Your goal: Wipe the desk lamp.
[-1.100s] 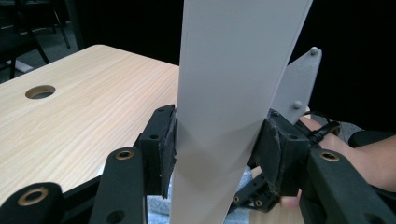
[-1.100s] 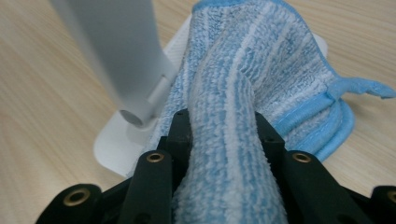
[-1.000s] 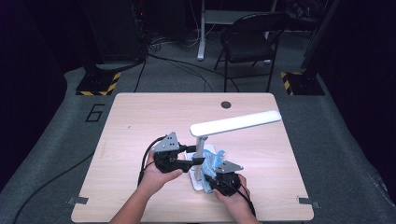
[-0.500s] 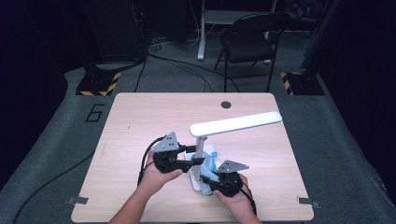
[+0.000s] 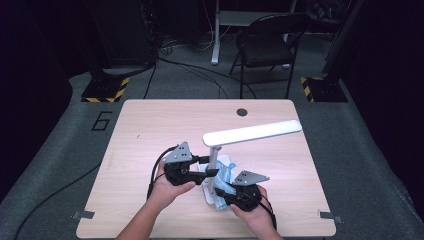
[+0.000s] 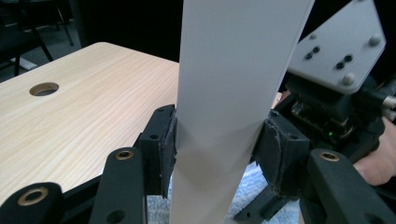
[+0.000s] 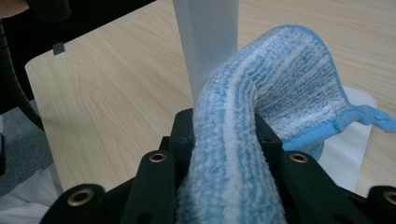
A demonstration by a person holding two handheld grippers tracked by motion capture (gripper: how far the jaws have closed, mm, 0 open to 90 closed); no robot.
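In the lower middle of the high view, the left gripper (image 5: 210, 172) is clamped on the upright stem (image 6: 229, 107) of the white desk lamp (image 5: 252, 132). The right gripper (image 7: 224, 135), just right of the stem, pinches a folded blue cloth (image 7: 261, 107) that presses against the stem's lower part, above the lamp's base (image 7: 345, 149) on the table (image 5: 150, 125).

Both forearms reach in from the near edge. The left gripper (image 5: 192, 169) points toward the right one, fingers (image 6: 161, 140) clamped either side; the right gripper (image 5: 231, 196) points away, fingers (image 7: 184, 128) pinched shut.
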